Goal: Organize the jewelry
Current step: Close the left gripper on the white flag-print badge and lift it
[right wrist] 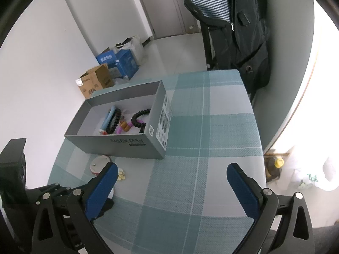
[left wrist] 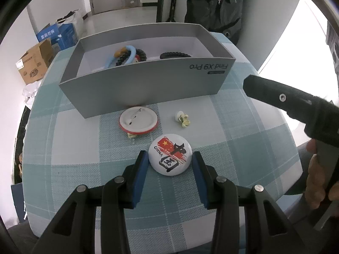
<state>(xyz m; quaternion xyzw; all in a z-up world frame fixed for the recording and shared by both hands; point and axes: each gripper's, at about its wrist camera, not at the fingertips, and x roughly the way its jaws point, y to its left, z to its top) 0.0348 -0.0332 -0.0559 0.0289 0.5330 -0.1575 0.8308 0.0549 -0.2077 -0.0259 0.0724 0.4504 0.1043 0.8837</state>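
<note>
Item in hand: one round white pin badge printed with a red flag, black brush characters and the word CHINA [left wrist: 170, 157], lying face up on the blue-and-white checked tablecloth [left wrist: 243, 148], well in front of the grey open-topped cardboard box [left wrist: 148, 84].

Left gripper [left wrist: 170, 163]: blue pads set against the badge's left and right edges, apparently closed on it; the badge is not lifted.

Right gripper [right wrist: 172, 182]: jaws wide apart, nothing between them, hanging over bare cloth.

Handling, as judged: light, rigid, with a smooth domed face likely to slip. The thin rim is the only purchase, so the pads should sit low and square across the widest part. A pin probably sits beneath; a tilt could snag the cloth.

Count on cloth:
- pin badges: two, the second a round red-rimmed one lying face down, clasp upward [left wrist: 138, 121], just before the box wall
- small cream flower-shaped ornament [left wrist: 183, 119]: one
- a scrap partly hidden under the face-down badge: kind unclear

Count in box:
- black beaded bracelets [right wrist: 139, 118]: at least two
- light blue ring-shaped band [left wrist: 129, 56]: one
- further small pieces: too tangled to count.
</note>
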